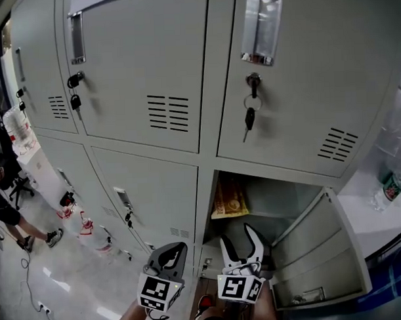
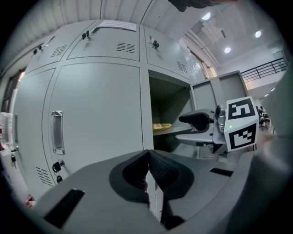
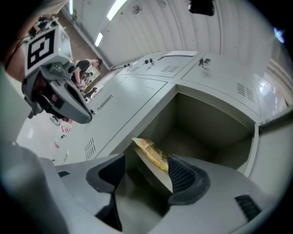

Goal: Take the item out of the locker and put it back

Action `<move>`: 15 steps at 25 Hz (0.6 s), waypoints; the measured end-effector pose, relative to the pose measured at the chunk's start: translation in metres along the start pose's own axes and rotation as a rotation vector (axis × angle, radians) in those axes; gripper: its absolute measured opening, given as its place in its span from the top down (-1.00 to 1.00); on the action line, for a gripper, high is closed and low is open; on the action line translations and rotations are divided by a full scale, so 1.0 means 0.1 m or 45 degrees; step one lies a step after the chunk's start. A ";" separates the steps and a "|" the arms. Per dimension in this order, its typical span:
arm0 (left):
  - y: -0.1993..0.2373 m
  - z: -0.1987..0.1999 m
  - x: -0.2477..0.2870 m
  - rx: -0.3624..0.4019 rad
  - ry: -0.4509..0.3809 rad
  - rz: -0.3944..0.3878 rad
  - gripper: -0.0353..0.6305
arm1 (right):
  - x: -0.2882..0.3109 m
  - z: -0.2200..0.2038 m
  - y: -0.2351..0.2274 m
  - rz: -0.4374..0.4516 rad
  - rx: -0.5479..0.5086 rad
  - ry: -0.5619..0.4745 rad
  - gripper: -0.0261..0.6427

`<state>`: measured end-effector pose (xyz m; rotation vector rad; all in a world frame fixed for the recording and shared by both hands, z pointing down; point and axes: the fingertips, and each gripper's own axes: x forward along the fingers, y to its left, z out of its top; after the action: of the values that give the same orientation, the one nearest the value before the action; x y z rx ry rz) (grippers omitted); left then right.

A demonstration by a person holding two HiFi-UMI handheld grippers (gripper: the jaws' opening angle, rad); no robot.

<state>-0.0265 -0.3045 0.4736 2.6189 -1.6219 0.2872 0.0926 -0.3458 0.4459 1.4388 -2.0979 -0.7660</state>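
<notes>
A yellow snack bag (image 1: 228, 198) lies on the shelf inside the open lower locker (image 1: 281, 199). My right gripper (image 1: 241, 243) is open at the locker's mouth, below the shelf, with nothing between its pads. In the right gripper view the bag (image 3: 151, 153) lies on the shelf edge just beyond the spread jaws of the right gripper (image 3: 146, 172). My left gripper (image 1: 168, 255) is shut and empty, in front of the closed door to the left. From the left gripper view, the left gripper (image 2: 147, 171) looks toward the bag (image 2: 160, 126).
The open locker's door (image 1: 322, 250) swings out to the right. Keys (image 1: 249, 118) hang from the lock of the locker above. A person's legs (image 1: 8, 209) stand at the far left. Red-and-white items (image 1: 84, 226) lie on the floor. A plastic bottle (image 1: 390, 186) sits at the right.
</notes>
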 end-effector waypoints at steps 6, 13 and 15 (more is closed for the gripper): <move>0.04 -0.02 0.02 -0.003 0.014 0.015 0.83 | 0.33 0.07 -0.09 -0.048 -0.251 0.043 0.00; 0.16 0.02 -0.01 -0.005 -0.003 0.054 0.83 | 0.65 0.03 -0.05 -0.040 -0.407 0.096 -0.01; 0.21 0.02 -0.01 -0.008 -0.002 0.066 0.83 | 0.72 0.01 -0.05 -0.040 -0.449 0.114 -0.01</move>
<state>-0.0454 -0.3130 0.4702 2.5763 -1.6905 0.2824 0.0712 -0.4149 0.4467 1.2884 -1.7695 -1.0063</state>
